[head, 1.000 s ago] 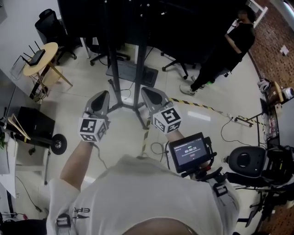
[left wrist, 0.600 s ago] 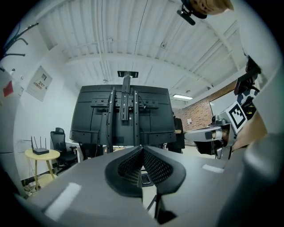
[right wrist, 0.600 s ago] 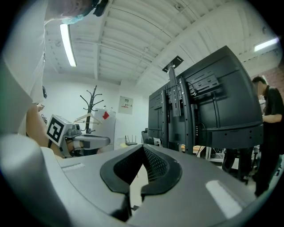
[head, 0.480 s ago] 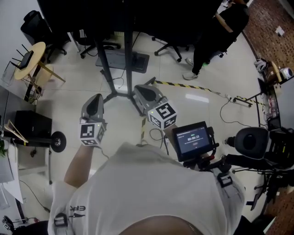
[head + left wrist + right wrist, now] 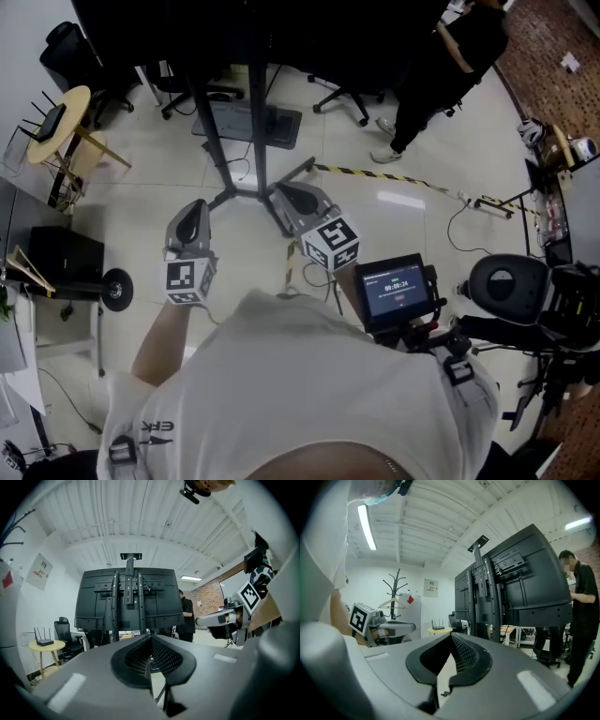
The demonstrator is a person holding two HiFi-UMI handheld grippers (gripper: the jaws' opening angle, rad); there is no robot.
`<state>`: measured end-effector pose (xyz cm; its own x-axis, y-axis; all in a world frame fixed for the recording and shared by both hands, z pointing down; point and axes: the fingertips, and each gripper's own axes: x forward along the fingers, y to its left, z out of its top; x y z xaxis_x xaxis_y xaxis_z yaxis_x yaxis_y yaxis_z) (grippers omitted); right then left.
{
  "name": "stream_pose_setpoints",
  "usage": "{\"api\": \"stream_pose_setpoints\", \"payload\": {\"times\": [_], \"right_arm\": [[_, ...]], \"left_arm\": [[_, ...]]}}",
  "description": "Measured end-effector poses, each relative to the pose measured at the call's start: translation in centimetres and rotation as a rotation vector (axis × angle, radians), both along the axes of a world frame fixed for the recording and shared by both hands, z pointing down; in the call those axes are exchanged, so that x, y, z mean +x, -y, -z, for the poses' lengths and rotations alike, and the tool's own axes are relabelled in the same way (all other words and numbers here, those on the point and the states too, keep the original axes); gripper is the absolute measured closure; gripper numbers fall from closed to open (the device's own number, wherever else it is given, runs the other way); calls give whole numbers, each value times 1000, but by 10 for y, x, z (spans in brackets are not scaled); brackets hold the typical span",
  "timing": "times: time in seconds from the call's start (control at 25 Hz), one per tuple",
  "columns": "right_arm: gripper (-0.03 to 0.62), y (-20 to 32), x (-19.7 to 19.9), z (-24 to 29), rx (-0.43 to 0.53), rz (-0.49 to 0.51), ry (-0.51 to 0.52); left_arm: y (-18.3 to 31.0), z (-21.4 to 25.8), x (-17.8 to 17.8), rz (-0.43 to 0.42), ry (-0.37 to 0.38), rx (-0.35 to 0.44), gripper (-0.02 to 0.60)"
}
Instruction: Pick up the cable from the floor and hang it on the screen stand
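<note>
The screen stand (image 5: 258,103) rises from splayed legs on the pale floor, carrying a big black screen (image 5: 272,28). My left gripper (image 5: 195,208) hovers shut and empty just left of the stand's base. My right gripper (image 5: 284,192) is shut and empty too, close to the right leg. A thin dark cable (image 5: 334,284) loops on the floor under my right forearm, partly hidden. In the left gripper view the left gripper (image 5: 150,637) faces the screen stand (image 5: 127,606), with the right gripper (image 5: 220,619) beside it. The right gripper (image 5: 451,635) sees the stand (image 5: 480,597) obliquely.
A person in black (image 5: 441,75) stands behind the stand on the right. A yellow-black striped strip (image 5: 394,178) crosses the floor. A round table with a router (image 5: 56,117), office chairs, a black box (image 5: 61,253) and a wheel (image 5: 117,291) are on the left; equipment (image 5: 506,291) is on the right.
The head view has shifted, so the stand's base now lies a little farther ahead of both grippers. The right gripper has swung slightly leftward. Both stay shut and empty.
</note>
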<state>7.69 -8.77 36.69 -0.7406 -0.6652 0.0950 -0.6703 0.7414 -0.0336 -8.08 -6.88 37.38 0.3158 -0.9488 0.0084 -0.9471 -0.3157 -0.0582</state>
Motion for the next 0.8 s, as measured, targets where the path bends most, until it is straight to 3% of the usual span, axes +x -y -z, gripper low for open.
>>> {"api": "stream_pose_setpoints", "payload": {"times": [0.8], "right_arm": [[582,7,-7,-1,-8,17,5]], "left_arm": [[2,0,2,22,-21,2,580]]}}
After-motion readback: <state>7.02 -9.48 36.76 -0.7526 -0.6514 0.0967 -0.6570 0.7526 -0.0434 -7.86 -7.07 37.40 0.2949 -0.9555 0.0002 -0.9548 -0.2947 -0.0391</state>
